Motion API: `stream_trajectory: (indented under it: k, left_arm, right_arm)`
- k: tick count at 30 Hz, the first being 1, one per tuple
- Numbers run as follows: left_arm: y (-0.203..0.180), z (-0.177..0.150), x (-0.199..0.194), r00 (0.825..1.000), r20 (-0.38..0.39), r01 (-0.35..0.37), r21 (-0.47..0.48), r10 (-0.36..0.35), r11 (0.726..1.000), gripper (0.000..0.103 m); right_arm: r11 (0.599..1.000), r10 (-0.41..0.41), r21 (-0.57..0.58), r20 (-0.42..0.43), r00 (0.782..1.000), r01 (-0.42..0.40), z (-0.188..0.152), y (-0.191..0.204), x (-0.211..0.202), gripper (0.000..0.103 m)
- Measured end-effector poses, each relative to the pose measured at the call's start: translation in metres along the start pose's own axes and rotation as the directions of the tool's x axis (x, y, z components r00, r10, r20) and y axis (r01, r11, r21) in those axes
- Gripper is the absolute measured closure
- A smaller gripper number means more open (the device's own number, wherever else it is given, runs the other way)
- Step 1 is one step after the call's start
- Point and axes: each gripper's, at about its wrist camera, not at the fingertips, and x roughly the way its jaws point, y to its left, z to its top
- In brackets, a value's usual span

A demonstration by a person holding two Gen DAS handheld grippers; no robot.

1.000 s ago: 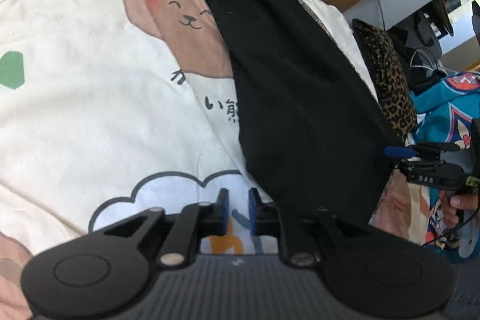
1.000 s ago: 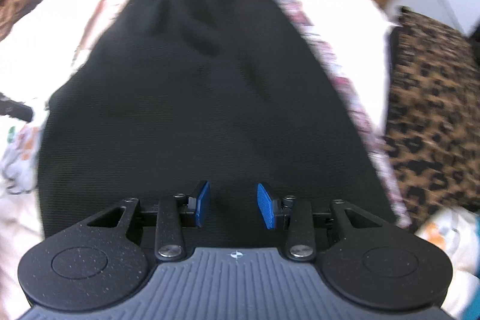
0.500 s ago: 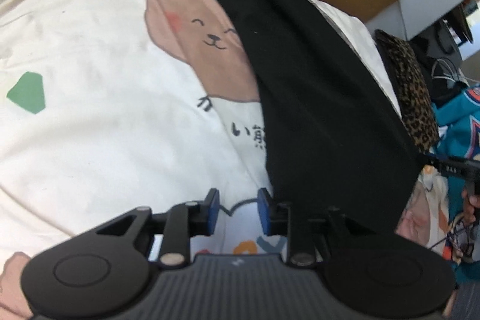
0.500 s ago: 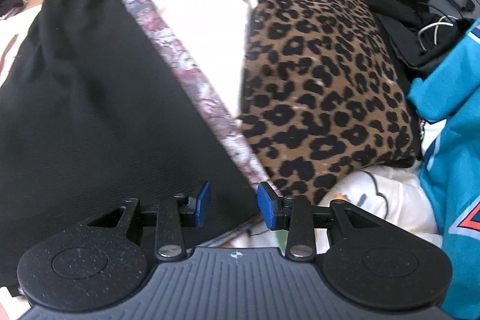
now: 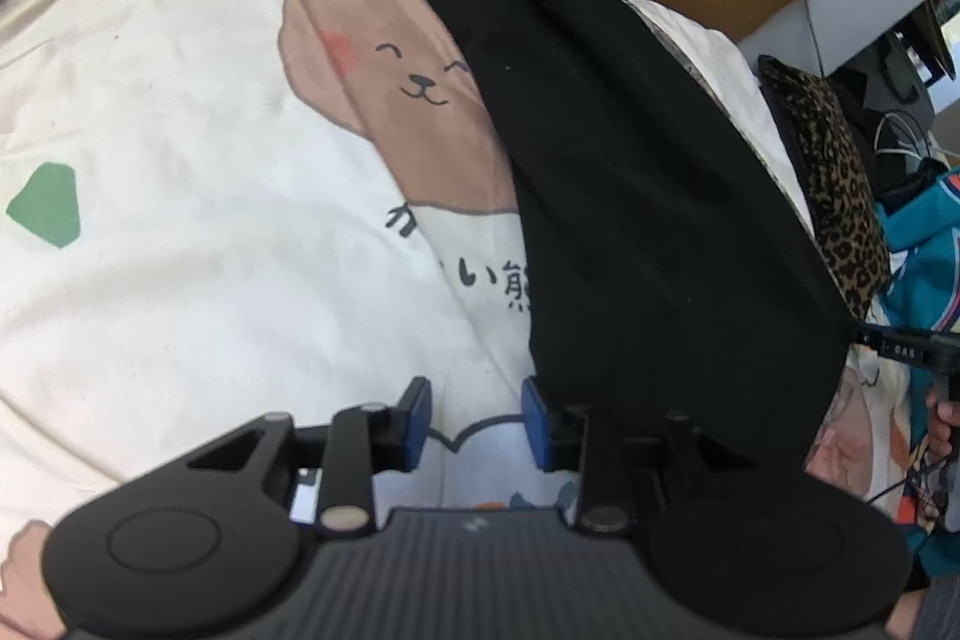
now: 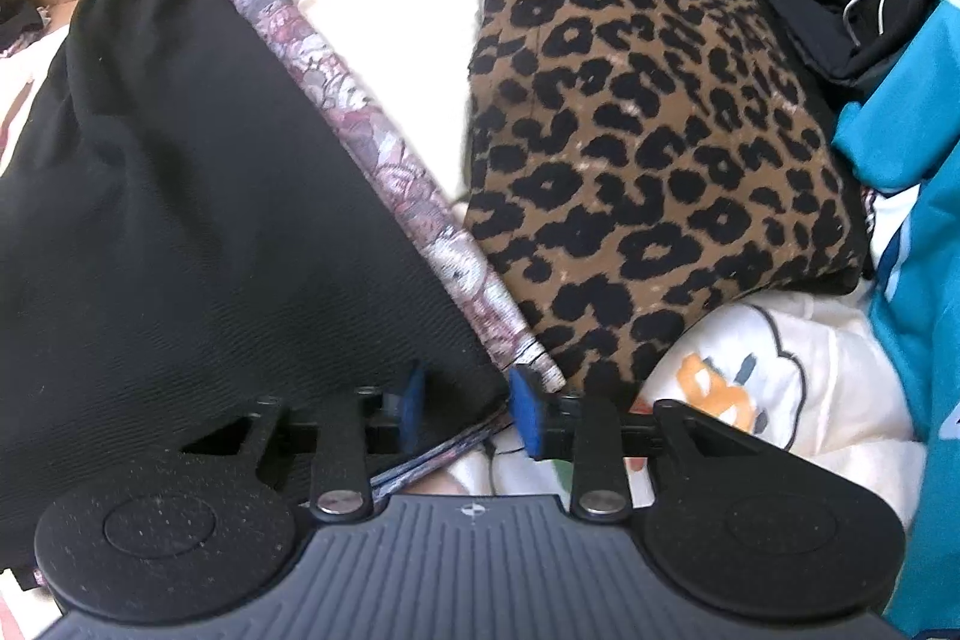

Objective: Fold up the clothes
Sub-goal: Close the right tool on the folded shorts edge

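Black knit garment (image 5: 630, 196), folded long, lies on a cream printed bedspread (image 5: 180, 112), running from 12 o'clock down to 5 o'clock in the left wrist view; a floral lining (image 6: 384, 160) shows along its right edge.

Left gripper (image 5: 477, 421): jaws have just been opening, nothing between them, the right finger just beside the garment's near left corner.

Right gripper (image 6: 462, 406): jaws have just been closing over the near right corner; whether the pads already pinch the cloth cannot be told.

Step, as judged: taking the near hem for a fold. Next move calls for both corners gripped, then lifted toward 12 o'clock.

Leopard cushion (image 6: 648, 130) at 1 o'clock. The garment's type stays unclear.
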Motion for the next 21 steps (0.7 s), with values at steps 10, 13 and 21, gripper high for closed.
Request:
stream_trajectory:
  k: [10, 13, 21]
  left_arm:
    - [0.005, -0.009, -0.004, 1.0, -0.009, -0.007, 0.001, 0.007, 1.0, 0.069]
    - [0.002, -0.012, -0.001, 1.0, -0.013, -0.005, 0.019, 0.006, 1.0, 0.069]
    - [-0.011, -0.022, 0.014, 0.999, -0.044, 0.019, 0.05, -0.016, 0.999, 0.069]
  right_arm:
    - [0.999, -0.034, -0.015, 0.028, 0.999, 0.035, 0.006, -0.009, -0.009, 0.098]
    - [0.999, -0.041, -0.028, 0.018, 0.999, 0.042, 0.004, -0.01, -0.006, 0.099]
    - [0.996, -0.077, -0.051, 0.0, 0.997, 0.077, 0.009, -0.009, -0.002, 0.099]
